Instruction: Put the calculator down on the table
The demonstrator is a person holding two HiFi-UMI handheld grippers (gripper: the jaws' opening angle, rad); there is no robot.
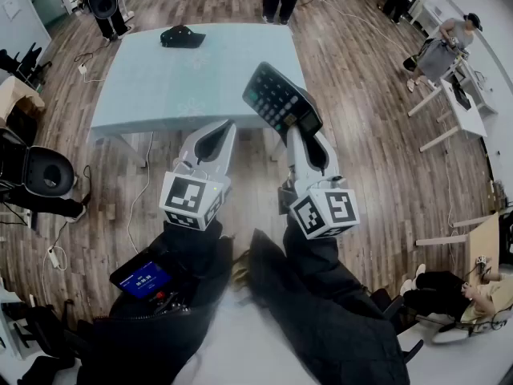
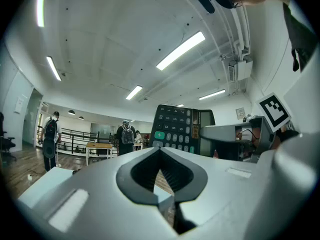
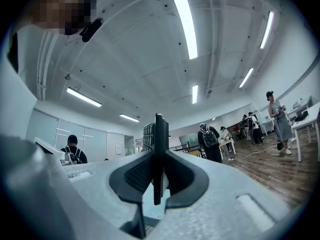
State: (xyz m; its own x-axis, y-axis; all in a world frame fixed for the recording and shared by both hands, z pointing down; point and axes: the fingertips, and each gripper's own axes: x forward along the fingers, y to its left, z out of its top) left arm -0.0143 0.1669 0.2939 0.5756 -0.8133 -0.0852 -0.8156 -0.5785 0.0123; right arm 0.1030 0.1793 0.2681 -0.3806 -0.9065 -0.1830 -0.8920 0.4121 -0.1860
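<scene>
From the head view, the right gripper [image 1: 304, 127] has its jaws clamped on the display end of the calculator [image 1: 276, 96], which is up in the air, not yet on anything. It shows over the near right corner of the pale table [image 1: 160, 79], keys facing up towards the camera. Its long axis runs on a slant, from the gripped end at the lower right to the free key end at the upper left of the frame. The left gripper [image 1: 215, 136] sits just beside it, to the left, apart from the calculator. A black object [image 1: 182, 36] lies at the table's far edge, well clear.

In the left gripper view the jaws are pressed together with nothing between them. The calculator stands upright just right of centre beyond them, key face towards this camera.

In the right gripper view the calculator is edge-on, a thin dark blade standing between the two pads and gripped on both faces.

I'd say this is the carrying stage, with the set-down not yet begun. The next move calls for bringing it lower over bare tabletop, levelling it so the back lies flat, then easing the right jaws apart
</scene>
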